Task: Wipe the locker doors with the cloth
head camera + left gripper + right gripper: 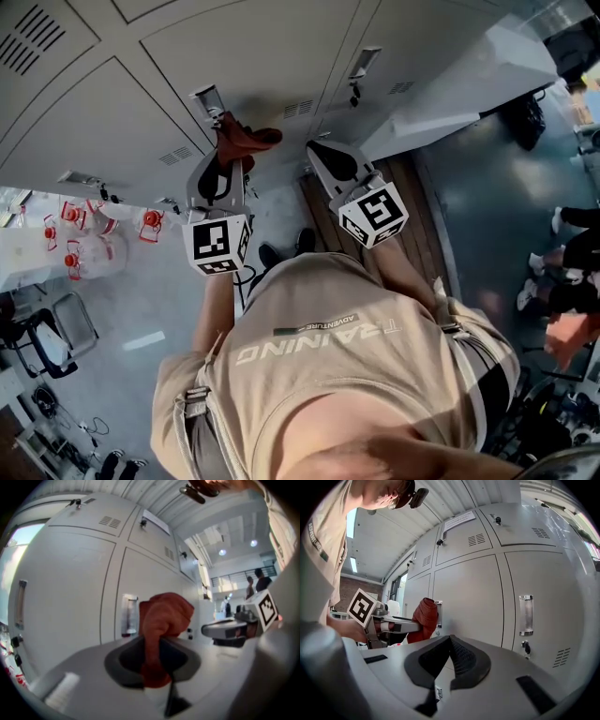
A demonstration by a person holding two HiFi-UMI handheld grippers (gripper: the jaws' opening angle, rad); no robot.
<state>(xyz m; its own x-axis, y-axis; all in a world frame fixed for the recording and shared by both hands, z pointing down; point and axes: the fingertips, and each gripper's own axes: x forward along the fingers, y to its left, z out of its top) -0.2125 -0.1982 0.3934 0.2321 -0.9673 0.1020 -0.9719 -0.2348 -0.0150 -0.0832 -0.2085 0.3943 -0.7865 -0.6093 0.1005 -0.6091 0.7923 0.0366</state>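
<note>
The left tongs (157, 649) were clamped on a crumpled rust-red cloth (164, 616), whose soft folds bulged out above the dark ribbed pads. The cloth sat in the middle of the left gripper view, just in front of the smooth pale-grey metal locker doors (70, 588) and beside a clear rectangular handle (129, 616). No view settled whether the fabric touched the door. The right gripper view alone showed the right tongs (450, 651) with their jaws drawn together on nothing, facing a flat door panel with a key lock (526, 647) and vent slots (476, 539). It also caught the cloth from the side, at centre left. Only the head view took in both tools at once, held side by side before the lockers. At its left edge stood clear jugs (89, 248) with red caps, their contents not discernible.
</note>
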